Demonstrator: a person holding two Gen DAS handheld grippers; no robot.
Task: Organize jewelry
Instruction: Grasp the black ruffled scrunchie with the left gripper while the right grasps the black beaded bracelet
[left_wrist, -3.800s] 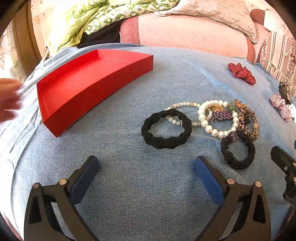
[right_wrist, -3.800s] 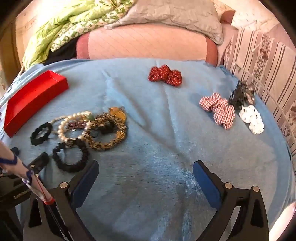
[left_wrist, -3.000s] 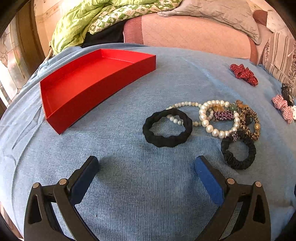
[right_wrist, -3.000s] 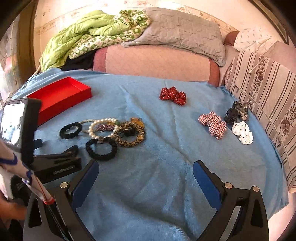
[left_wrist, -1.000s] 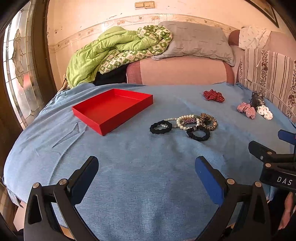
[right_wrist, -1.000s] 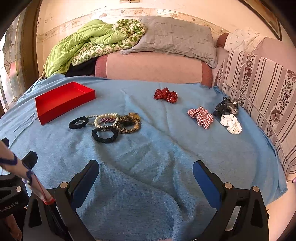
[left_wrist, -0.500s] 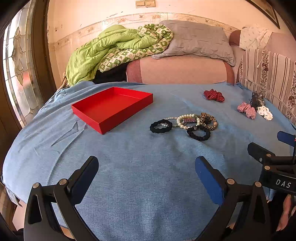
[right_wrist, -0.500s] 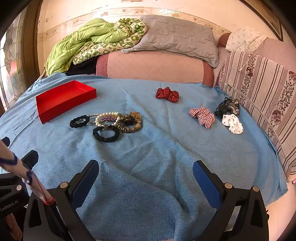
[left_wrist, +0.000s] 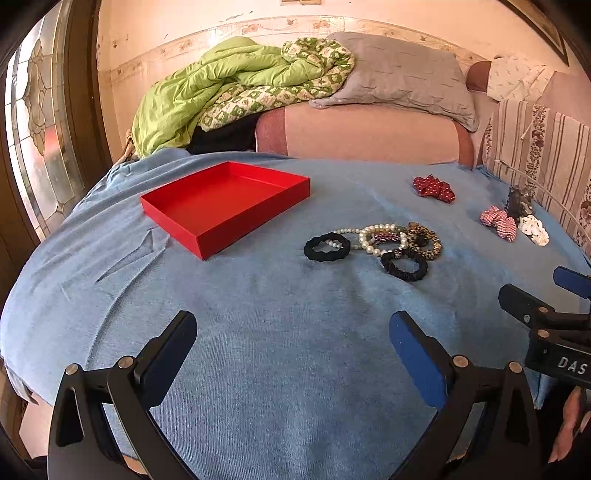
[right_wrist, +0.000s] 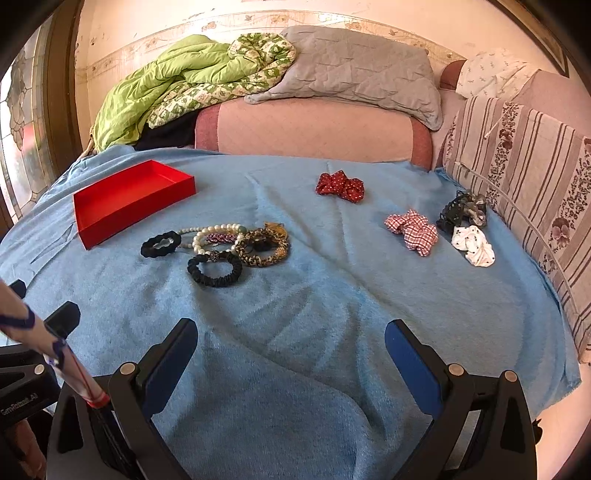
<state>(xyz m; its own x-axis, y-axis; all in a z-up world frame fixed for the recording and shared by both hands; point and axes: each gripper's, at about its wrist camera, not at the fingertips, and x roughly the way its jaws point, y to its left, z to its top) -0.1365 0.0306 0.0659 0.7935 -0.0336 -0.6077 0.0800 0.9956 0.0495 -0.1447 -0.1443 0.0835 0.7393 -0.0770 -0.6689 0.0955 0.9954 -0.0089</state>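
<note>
An empty red tray (left_wrist: 225, 199) (right_wrist: 129, 197) rests on the blue cloth at the left. To its right lies a cluster: a black scrunchie (left_wrist: 327, 248) (right_wrist: 161, 244), pearl bracelets (left_wrist: 380, 238) (right_wrist: 216, 234), a leopard-print bangle (left_wrist: 424, 240) (right_wrist: 262, 247) and a second black scrunchie (left_wrist: 404, 264) (right_wrist: 214, 271). Further right lie a red dotted bow (left_wrist: 434, 188) (right_wrist: 340, 186), a checked bow (right_wrist: 412, 230), a dark clip (right_wrist: 461, 212) and a white scrunchie (right_wrist: 474, 245). My left gripper (left_wrist: 291, 345) and right gripper (right_wrist: 290, 345) both hang open and empty, well short of the jewelry.
The blue cloth (left_wrist: 258, 314) covers a bed-like surface with its front edge close to me. A pink bolster (left_wrist: 369, 133), green quilt (left_wrist: 207, 96) and grey pillow (left_wrist: 399, 77) lie behind. A striped cushion (right_wrist: 524, 166) lines the right side. A stained-glass window (left_wrist: 33, 140) stands left.
Both grippers have pulled far back and up from the jewelry over the last seconds, so the whole bed now shows. In the last half second they edge slightly closer. Nothing was picked up.
</note>
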